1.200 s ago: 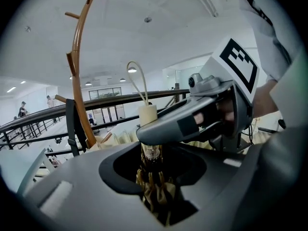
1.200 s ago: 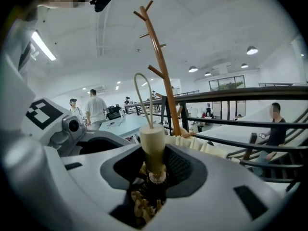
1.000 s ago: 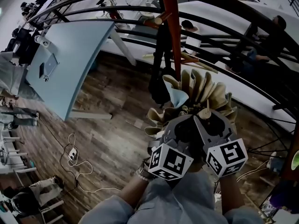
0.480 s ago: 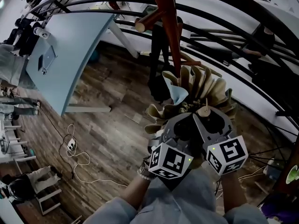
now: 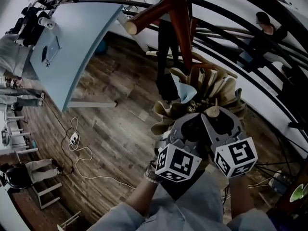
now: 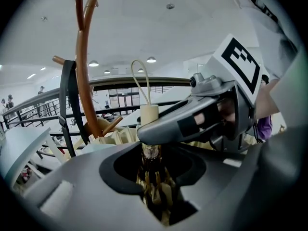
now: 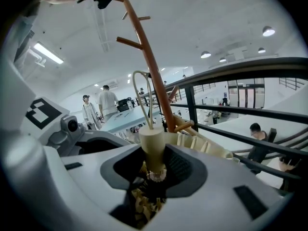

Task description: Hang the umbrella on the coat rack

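**A:** What has changed since a second ago?

**B:** In the head view the red-brown coat rack [image 5: 179,32] has grown larger and nearer. One of its blunt pegs [image 5: 144,19] now juts out at the upper left. The two claws and the umbrella sit in much the same spot, in front of the person's chest.

**A:** Where is the umbrella, and what holds it?

**B:** The beige folded umbrella [image 5: 211,88] is in the air, close to the rack's pole, with its loose pleats fanned out ahead. The left claw [image 6: 154,174] and the right claw [image 7: 151,177] sit side by side. Each is closed partway around the bunched cloth and neck just under the cream handle [image 7: 152,146]. Neither stands wide open, because the umbrella's bulk fills the gap between the jaws.

**A:** Why grip it there?

**B:** Probably so that the thin loop cord [image 7: 140,93] stands free above the handle. That loop is the part that can go over a peg, and a hold low on the neck leaves it unblocked. Two claws together likely steady a floppy bundle.

**A:** Is it hung yet?

**B:** No. The loop touches nothing. A black strap [image 6: 69,105] already hangs on the rack, so a free peg looks the better target.
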Tool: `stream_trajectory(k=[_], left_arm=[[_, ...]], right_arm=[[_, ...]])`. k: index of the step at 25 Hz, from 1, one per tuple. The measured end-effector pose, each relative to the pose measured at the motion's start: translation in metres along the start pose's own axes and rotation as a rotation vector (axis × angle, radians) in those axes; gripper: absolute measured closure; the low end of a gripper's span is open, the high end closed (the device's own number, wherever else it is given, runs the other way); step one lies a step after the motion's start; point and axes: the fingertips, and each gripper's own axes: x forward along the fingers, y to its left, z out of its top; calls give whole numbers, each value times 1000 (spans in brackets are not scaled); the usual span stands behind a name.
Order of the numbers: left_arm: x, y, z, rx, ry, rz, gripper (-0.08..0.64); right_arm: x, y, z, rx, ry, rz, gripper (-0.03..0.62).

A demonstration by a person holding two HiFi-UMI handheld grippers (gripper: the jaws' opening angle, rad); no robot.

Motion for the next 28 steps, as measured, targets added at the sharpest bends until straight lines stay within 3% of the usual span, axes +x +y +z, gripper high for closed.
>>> stream_trajectory(k=[21,28], left_arm=[[53,20,-9,-21,28,64,433],[64,31,-16,-67,12,55,437]], right_arm=[[31,-50,-13,62,-1,-13,456],[46,-57,-16,45,27,-35,456]])
